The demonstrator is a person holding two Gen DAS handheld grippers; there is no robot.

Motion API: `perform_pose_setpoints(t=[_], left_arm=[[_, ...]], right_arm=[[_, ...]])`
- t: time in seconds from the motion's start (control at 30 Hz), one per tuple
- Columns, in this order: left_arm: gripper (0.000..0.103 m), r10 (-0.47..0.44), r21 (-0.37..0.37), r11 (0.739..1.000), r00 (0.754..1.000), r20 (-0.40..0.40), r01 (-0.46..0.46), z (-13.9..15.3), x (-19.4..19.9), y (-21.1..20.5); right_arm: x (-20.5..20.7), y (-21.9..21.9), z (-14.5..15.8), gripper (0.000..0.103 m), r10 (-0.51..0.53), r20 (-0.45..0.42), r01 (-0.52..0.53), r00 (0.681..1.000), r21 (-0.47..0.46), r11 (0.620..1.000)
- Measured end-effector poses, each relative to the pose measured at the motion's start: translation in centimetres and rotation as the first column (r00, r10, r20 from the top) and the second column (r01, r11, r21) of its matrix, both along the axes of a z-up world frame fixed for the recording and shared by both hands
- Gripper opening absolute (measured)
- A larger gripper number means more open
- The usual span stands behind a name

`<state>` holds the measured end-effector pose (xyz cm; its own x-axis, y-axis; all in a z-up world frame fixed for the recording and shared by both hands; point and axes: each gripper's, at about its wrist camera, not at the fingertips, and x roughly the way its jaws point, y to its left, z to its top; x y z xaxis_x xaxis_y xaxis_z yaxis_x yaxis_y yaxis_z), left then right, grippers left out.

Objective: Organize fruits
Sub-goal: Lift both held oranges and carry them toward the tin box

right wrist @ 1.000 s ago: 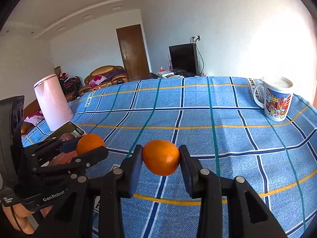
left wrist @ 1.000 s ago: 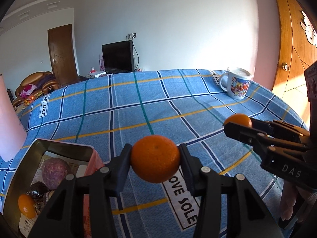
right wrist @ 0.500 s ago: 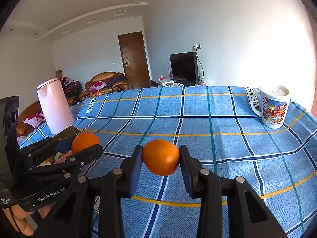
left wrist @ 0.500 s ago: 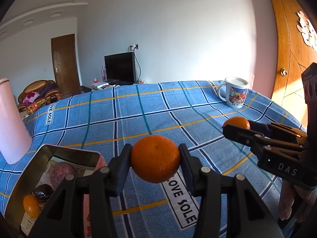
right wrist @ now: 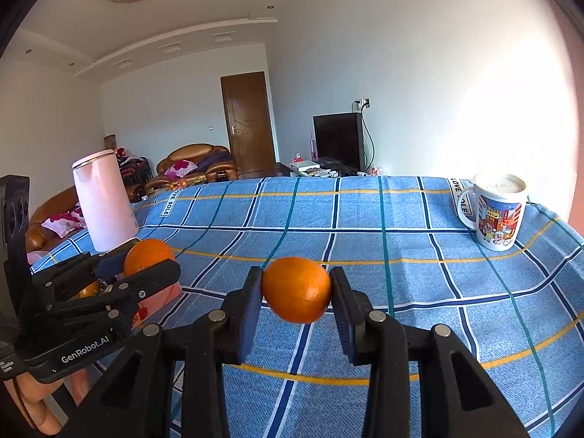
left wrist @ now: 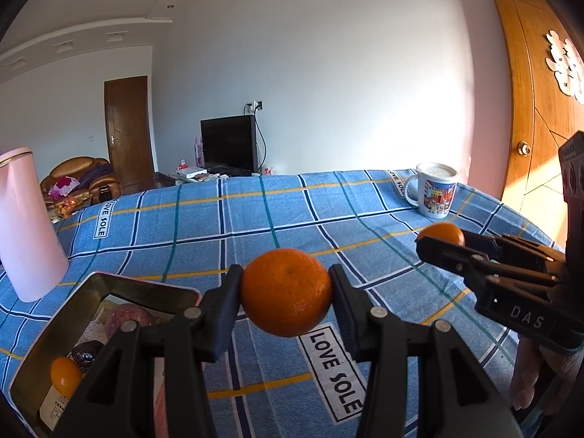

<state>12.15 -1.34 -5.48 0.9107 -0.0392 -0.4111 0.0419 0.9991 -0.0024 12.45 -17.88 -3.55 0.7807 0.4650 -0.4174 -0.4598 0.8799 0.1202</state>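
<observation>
**Two oranges held above the checked surface**

Left wrist view: the left tool [left wrist: 286, 292] is clamped on a round orange mandarin [left wrist: 286, 297], its pads at the fruit's widest sides, above the blue checked cloth surface [left wrist: 255, 226]. Near left lies an open metal tin [left wrist: 91, 284] with a small orange fruit [left wrist: 65, 379] and a purple one inside. At right, the right tool [left wrist: 430, 246] grips a second orange fruit [left wrist: 442, 233].

Right wrist view: that second fruit [right wrist: 296, 289] is pinched across its middle. Only here does the pink kettle [right wrist: 104, 200] show whole; the tin's contents are hidden. Judged light, smooth-skinned and soft: moderate pressure should suffice.
</observation>
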Motion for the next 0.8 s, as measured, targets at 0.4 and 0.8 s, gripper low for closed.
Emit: perform_pose_setpoints(t=[0.4, 0.8], left_arm=[[0.049, 0.006, 0.0, 1.0, 0.999, 0.048, -0.006, 0.3, -0.9, 0.3], [0.049, 0.024, -0.006, 1.0, 0.995, 0.094, -0.024, 0.6, -1.9, 0.6]], right_arm=[[-1.0, 0.1, 0.4, 0.039, 0.001, 0.057, -0.001, 0.998, -0.004, 1.0], [-2.2, 0.1, 0.7, 0.039, 0.005, 0.118, -0.005, 0.993, -0.002, 1.0]])
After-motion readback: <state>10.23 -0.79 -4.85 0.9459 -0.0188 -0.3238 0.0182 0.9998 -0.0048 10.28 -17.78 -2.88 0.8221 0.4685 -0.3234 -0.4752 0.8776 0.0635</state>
